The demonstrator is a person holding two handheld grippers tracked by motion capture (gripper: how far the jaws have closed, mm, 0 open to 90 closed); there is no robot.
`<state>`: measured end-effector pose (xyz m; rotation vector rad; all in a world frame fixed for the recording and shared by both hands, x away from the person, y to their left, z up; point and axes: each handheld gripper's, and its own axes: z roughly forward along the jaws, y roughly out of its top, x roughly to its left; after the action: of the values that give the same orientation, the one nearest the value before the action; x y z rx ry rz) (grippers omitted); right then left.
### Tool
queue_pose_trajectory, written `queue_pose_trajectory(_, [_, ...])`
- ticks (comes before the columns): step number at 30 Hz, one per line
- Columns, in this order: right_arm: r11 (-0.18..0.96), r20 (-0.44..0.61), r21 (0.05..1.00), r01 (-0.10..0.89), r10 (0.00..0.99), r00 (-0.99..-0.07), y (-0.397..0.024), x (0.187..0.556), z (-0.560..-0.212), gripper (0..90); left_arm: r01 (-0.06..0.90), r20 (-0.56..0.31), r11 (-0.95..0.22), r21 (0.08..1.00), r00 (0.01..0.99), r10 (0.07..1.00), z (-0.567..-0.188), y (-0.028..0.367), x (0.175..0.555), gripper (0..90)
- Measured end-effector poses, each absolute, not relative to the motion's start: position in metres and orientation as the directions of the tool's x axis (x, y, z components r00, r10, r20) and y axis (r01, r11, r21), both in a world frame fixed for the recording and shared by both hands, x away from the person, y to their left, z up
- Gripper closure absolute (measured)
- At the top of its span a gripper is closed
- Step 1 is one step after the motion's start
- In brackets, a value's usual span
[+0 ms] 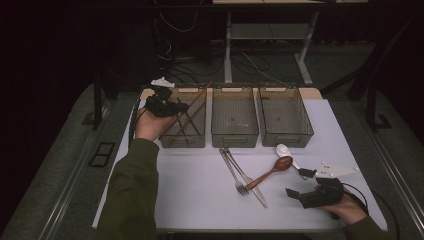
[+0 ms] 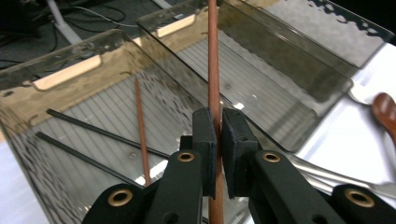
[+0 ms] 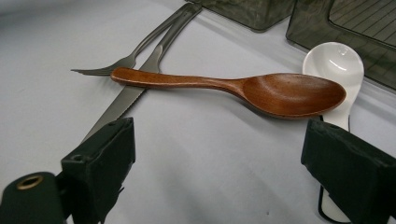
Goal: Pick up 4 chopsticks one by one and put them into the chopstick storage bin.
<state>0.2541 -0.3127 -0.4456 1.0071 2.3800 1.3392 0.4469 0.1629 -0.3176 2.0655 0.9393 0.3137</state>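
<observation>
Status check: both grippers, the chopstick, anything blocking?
Left gripper shut on brown chopstick over left bin. Right gripper open near wooden spoon. Nothing blocking.

There are no words, numbers, labels or signs to read in any of the pictures.

Bare table lies between the right gripper's spread jaws, while just ahead the wooden spoon bars the way across knife and fork.
</observation>
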Motion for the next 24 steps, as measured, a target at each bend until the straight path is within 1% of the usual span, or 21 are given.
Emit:
queue_pose_trajectory(8, [0.345, 0.128, 0.822, 0.453, 0.664, -0.737, -0.313, 0.254, -0.446, 9.8, 0.512, -0.101, -0.347, 0.786, 0.660, 0.744, -0.330, 0.165, 0.466, 83.4])
queue_pose_trajectory(12, [0.344, 0.129, 0.823, 0.453, 0.663, -0.737, -0.313, 0.254, -0.446, 9.8, 0.518, -0.090, -0.348, 0.781, 0.645, 0.759, -0.339, 0.165, 0.474, 83.4])
queue_pose_trajectory(19, [0.342, 0.128, 0.824, 0.452, 0.664, -0.736, -0.314, 0.254, -0.446, 9.8, 0.540, -0.095, -0.333, 0.773, 0.618, 0.781, -0.350, 0.171, 0.487, 83.4])
queue_pose_trajectory(24, [0.347, 0.127, 0.821, 0.453, 0.662, -0.738, -0.313, 0.254, -0.446, 9.8, 0.567, -0.095, -0.343, 0.749, 0.603, 0.792, -0.362, 0.174, 0.495, 83.4])
